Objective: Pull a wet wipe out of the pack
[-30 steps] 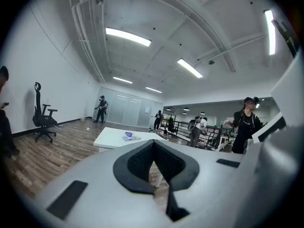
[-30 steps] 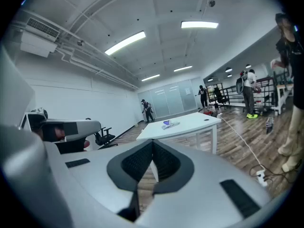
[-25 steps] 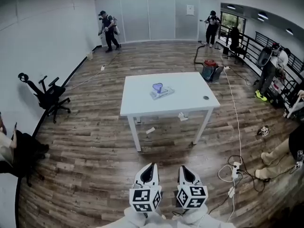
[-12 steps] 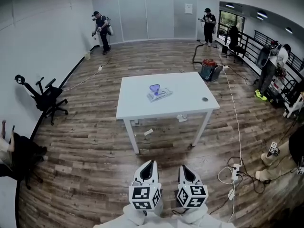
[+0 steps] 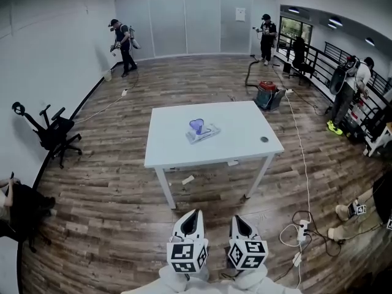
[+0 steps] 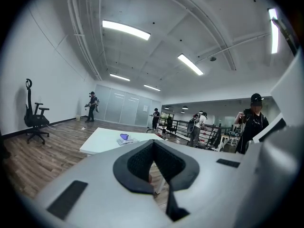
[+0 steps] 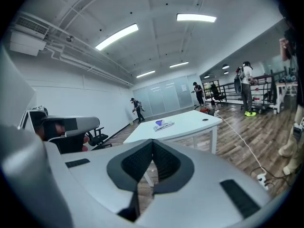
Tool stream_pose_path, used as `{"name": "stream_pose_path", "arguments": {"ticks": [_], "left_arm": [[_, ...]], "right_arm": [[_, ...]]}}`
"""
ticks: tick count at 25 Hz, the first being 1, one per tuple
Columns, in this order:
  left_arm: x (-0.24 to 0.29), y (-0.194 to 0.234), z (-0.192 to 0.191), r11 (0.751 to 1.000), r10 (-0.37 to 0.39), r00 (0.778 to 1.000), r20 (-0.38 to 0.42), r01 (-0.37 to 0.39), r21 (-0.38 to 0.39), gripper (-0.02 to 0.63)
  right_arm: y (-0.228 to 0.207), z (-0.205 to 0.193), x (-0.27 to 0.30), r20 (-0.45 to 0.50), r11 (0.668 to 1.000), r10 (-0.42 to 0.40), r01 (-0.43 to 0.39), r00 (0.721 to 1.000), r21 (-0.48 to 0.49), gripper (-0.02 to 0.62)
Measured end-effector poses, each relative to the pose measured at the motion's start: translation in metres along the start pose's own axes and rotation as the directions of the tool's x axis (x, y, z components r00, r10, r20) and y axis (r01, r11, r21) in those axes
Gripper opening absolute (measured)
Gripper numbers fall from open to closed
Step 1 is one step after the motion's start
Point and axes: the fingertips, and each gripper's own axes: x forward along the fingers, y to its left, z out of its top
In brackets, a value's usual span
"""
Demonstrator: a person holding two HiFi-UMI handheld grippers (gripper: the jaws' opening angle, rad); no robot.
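Your jaws are pressed together on both sides with nothing between them. The left gripper (image 5: pixel 193 215) and right gripper (image 5: pixel 238 218) hang side by side low in front of you, well apart from the work. Wooden floor (image 5: pixel 110 188) lies all around a white table (image 5: pixel 239 130) ahead of you. Near its middle lies the wet wipe pack (image 5: pixel 204 133), with a purple piece (image 5: pixel 196 125) standing up on it. A small dark round thing (image 5: pixel 264 139) sits near the table's right edge.
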Motion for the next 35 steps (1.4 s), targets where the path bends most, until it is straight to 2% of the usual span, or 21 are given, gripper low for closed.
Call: {"name": "stream_pose_path", "arguments": {"ticks": [10, 16, 24, 35], "left_arm": [[0.075, 0.033, 0.015, 1.000, -0.021, 1.000, -0.016, 0.021, 0.019, -0.002], [0.114, 0.055, 0.013, 1.000, -0.022, 0.999, -0.027, 0.022, 0.008, -0.002], [0.145, 0.064, 0.005, 0.998, -0.057, 0.997, -0.050, 0.057, 0.000, -0.002], [0.159, 0.068, -0.001, 0.997, -0.070, 0.996, -0.061, 0.069, -0.018, -0.002]], "right_arm": [[-0.007, 0.036, 0.081, -0.009, 0.999, 0.003, -0.003, 1.000, -0.034, 0.009], [-0.011, 0.046, 0.121, 0.001, 1.000, -0.008, 0.009, 1.000, -0.015, 0.009], [-0.024, 0.042, 0.146, -0.020, 0.998, -0.055, 0.056, 0.998, 0.006, 0.009], [-0.031, 0.042, 0.155, -0.027, 0.996, -0.083, 0.083, 0.996, 0.009, 0.009]]}}
